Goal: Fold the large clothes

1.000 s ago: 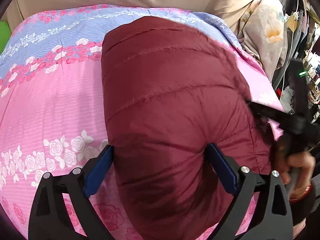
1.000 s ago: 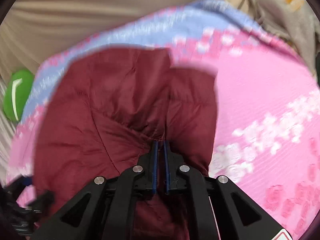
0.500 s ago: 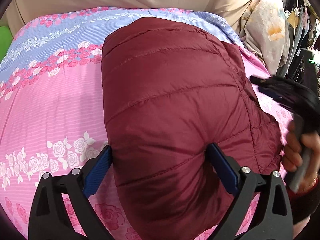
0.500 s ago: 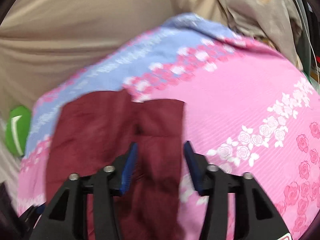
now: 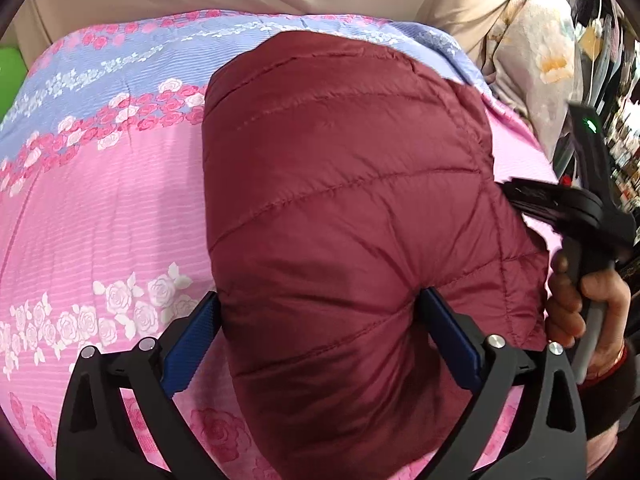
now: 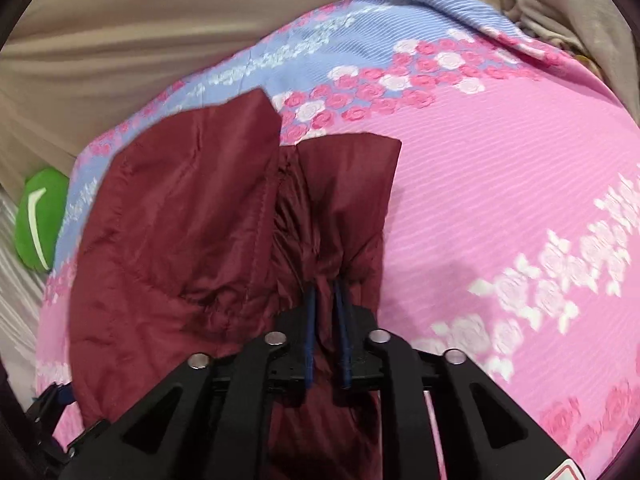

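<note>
Pink rose-print bedspread (image 5: pixel 100 216) covers the bed, with a maroon puffer jacket (image 5: pixel 340 200) lying on it. Left gripper (image 5: pixel 320 320) has its jaws spread wide around a puffy fold, just straddling it. Right gripper (image 6: pixel 326 292) is clamped tight on bunched jacket fabric.

Both wrist views close above jacket (image 5: pixel 340 208)

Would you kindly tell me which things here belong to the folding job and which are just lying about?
Job:
jacket
left tongs
right tongs
bedspread

Lying about:
green thing
floral cloth
</note>
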Demonstrator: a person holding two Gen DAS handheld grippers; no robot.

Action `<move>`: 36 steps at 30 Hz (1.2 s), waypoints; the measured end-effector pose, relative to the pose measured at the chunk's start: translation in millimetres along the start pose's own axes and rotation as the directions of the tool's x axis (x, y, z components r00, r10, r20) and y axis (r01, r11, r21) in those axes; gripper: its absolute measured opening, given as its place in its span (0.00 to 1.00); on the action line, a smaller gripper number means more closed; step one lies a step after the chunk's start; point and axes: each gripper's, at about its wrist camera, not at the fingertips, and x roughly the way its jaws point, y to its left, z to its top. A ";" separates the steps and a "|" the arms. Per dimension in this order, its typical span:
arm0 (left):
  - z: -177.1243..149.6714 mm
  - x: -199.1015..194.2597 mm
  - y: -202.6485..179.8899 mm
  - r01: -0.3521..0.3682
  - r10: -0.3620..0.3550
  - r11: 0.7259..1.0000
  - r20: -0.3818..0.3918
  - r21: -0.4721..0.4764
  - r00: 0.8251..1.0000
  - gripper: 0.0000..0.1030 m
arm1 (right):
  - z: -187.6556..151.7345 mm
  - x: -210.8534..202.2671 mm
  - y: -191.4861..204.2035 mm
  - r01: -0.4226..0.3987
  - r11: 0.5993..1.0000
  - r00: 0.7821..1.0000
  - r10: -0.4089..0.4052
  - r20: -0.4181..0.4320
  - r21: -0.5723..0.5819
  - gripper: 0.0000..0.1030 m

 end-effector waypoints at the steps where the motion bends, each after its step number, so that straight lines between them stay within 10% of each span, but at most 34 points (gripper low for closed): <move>1: -0.8 -5.0 4.4 0.021 -0.021 1.000 0.001 -0.016 1.000 0.93 | -6.7 -12.2 -4.6 -0.011 1.000 1.000 0.011 0.013 0.007 0.30; 3: -3.4 -16.9 15.9 0.071 -0.071 0.996 0.008 -0.048 0.997 0.93 | -22.7 -36.5 -11.1 -0.014 1.000 0.999 0.013 0.043 0.008 0.57; 8: -15.4 -30.5 51.4 0.179 -0.181 0.972 -0.002 -0.154 0.983 0.95 | -69.9 -74.5 -20.5 -0.183 0.982 0.983 0.182 0.011 0.048 0.71; 17: -27.9 9.4 51.2 0.317 -0.343 0.919 -0.077 -0.235 0.936 0.95 | -100.2 -41.5 -1.4 -0.242 0.969 0.963 0.247 -0.112 0.052 0.83; 27: -8.2 34.5 38.8 0.345 -0.372 0.912 -0.090 -0.222 0.924 0.95 | -75.8 -11.6 6.0 -0.319 0.943 0.939 0.328 -0.109 0.093 0.95; 31: 0.3 40.1 35.4 0.341 -0.364 0.919 -0.093 -0.196 0.927 0.95 | -67.6 -1.8 21.6 -0.321 0.944 0.939 0.328 -0.107 0.077 0.94; 36: 9.9 28.9 29.4 0.307 -0.316 0.944 -0.062 -0.117 0.947 0.77 | -61.2 -6.9 41.9 -0.330 0.943 0.940 0.332 -0.080 0.032 0.47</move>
